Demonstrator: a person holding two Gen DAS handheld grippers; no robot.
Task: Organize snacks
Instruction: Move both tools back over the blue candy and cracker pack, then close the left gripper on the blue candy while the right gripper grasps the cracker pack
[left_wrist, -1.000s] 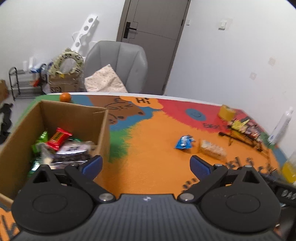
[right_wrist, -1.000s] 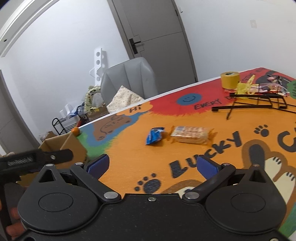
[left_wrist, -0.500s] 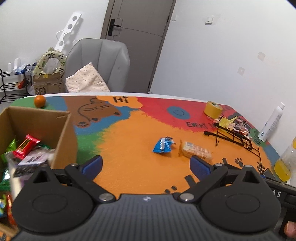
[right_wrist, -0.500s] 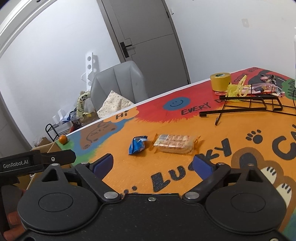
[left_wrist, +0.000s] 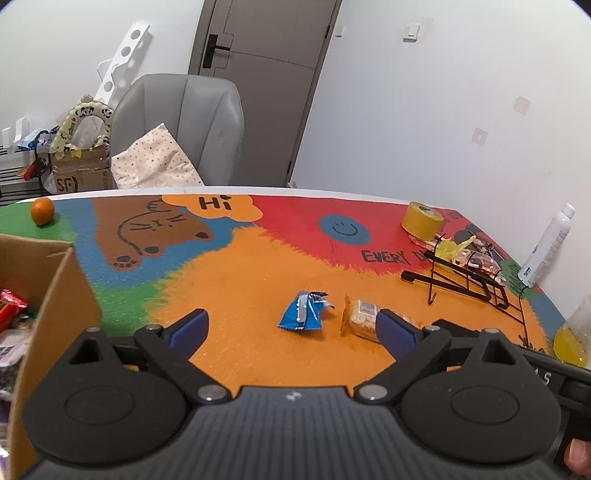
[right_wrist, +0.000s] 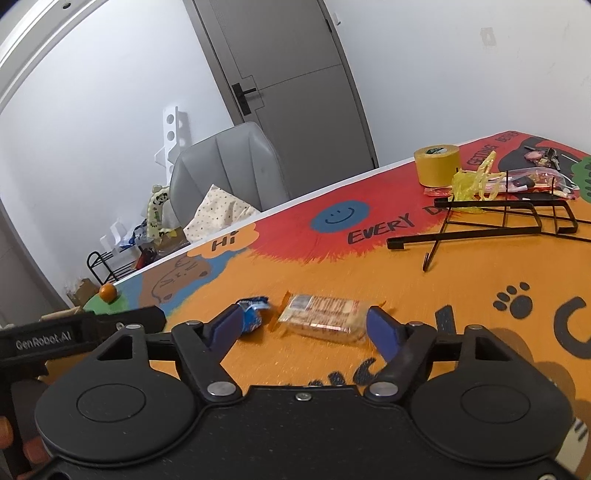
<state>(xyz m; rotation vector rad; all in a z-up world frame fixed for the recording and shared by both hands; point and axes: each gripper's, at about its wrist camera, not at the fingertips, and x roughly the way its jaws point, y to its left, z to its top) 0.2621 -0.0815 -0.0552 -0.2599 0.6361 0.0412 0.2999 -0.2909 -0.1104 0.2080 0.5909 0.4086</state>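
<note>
A small blue snack packet (left_wrist: 304, 311) and a clear-wrapped biscuit pack (left_wrist: 360, 320) lie side by side on the orange part of the mat. My left gripper (left_wrist: 291, 328) is open and empty, hovering near the blue packet. My right gripper (right_wrist: 304, 328) is open and empty, its jaws standing on either side of the biscuit pack (right_wrist: 323, 321), with the blue packet (right_wrist: 253, 317) by its left finger. A cardboard box (left_wrist: 55, 295) with snacks inside stands at the left.
A black wire rack (left_wrist: 469, 284) lies at the right, with a yellow tape roll (left_wrist: 422, 220), a white bottle (left_wrist: 546, 247) and a jar of yellow liquid (left_wrist: 572, 332) near it. An orange (left_wrist: 42, 210) sits at the far left edge. A grey chair (left_wrist: 184, 125) stands behind the table.
My left gripper swung right, away from the box and toward the two snacks. My right gripper moved forward and down until its jaws straddle the biscuit pack.
</note>
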